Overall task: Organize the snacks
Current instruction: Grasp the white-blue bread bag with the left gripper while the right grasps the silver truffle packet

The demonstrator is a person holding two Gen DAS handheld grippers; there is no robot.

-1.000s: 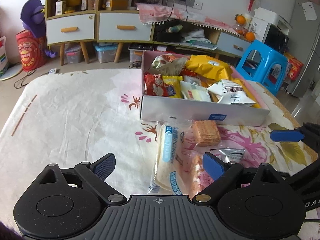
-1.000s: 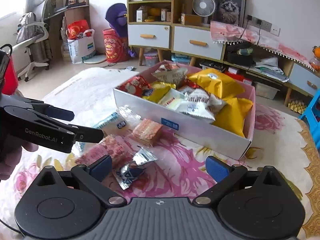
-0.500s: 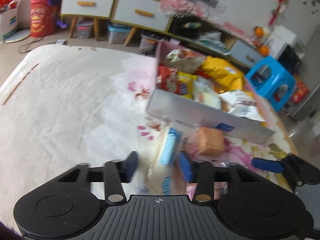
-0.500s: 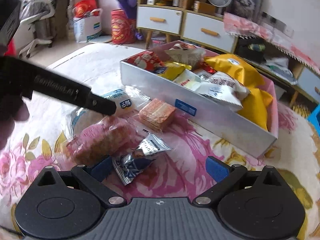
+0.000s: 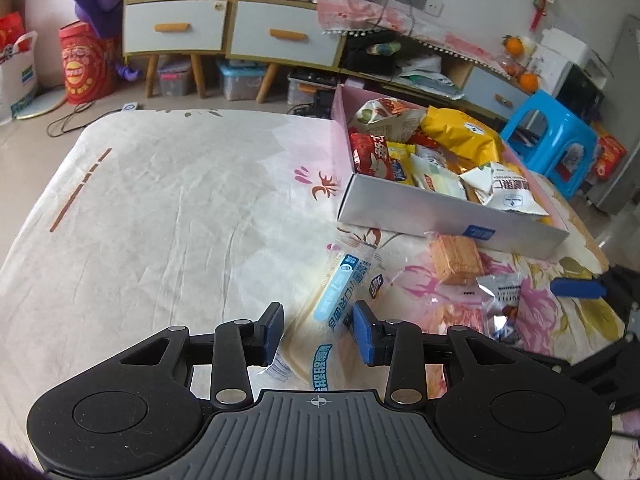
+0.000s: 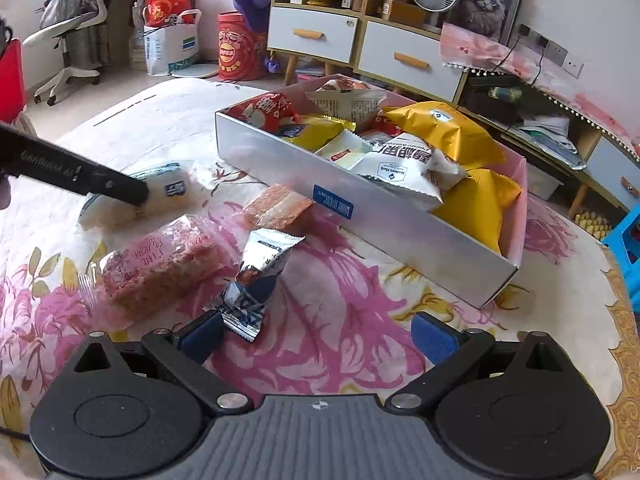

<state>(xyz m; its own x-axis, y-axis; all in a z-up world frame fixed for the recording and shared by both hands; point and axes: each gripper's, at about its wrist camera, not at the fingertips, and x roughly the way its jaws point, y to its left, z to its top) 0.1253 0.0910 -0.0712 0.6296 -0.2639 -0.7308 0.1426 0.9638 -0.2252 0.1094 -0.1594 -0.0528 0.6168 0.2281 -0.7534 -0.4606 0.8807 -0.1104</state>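
A silver box with pink inside (image 5: 440, 212) (image 6: 280, 164) holds several snack packs. In front of it lie a clear bag of white flat cakes with blue print (image 5: 340, 308) (image 6: 172, 188), an orange cracker pack (image 5: 456, 258) (image 6: 278, 210), a pink wafer pack (image 6: 160, 264) and a silver-blue sachet (image 6: 260, 276) (image 5: 500, 300). My left gripper (image 5: 318, 330) is shut on the clear bag, its pads pressing both sides. My right gripper (image 6: 316, 336) is open and empty, its left pad (image 6: 200, 334) beside the sachet's near end.
The snacks lie on a flowered cloth (image 5: 160, 220) on a table. Behind it stand drawer cabinets (image 5: 224, 32), a blue stool (image 5: 552, 136) and a red drum (image 5: 82, 66). The left gripper's arm (image 6: 72, 170) crosses the right wrist view at left.
My left gripper's jaws have closed from wide open onto the clear bag of flat cakes. My right gripper has moved closer to the sachet, still open.
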